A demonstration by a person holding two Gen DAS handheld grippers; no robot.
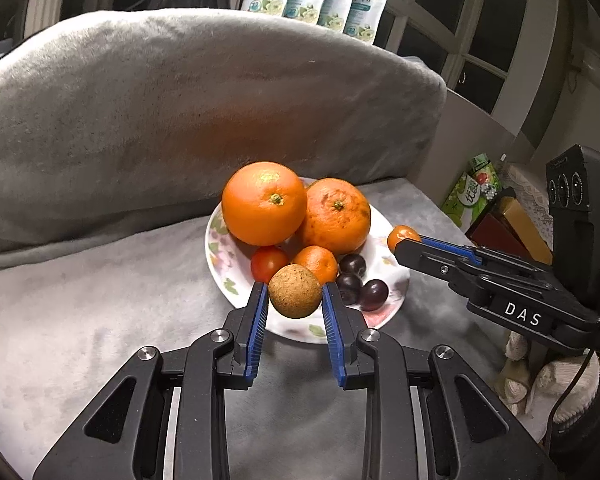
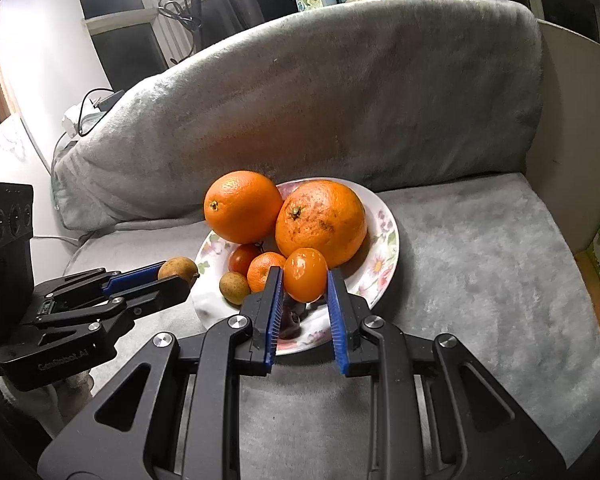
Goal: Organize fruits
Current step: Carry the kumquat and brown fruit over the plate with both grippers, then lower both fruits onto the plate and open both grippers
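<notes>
Left hand-held gripper (image 1: 295, 294) is clamped on a small brown fruit (image 1: 295, 291), right hand-held gripper (image 2: 304, 280) pinches a little orange fruit (image 2: 305, 274). Both hover over the flowery plate (image 1: 216, 240) of oranges (image 1: 264, 203), which sits near the sofa seat's back edge.

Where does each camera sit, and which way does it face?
Left wrist: on the left gripper, looking down its fingers at the plate; a brown fruit is clamped, and the right gripper enters from the right.
Right wrist: on the right gripper, facing the plate; a small orange fruit is clamped, and the left gripper enters from the left.
Shared: plate, two oranges, both grippers.
</notes>
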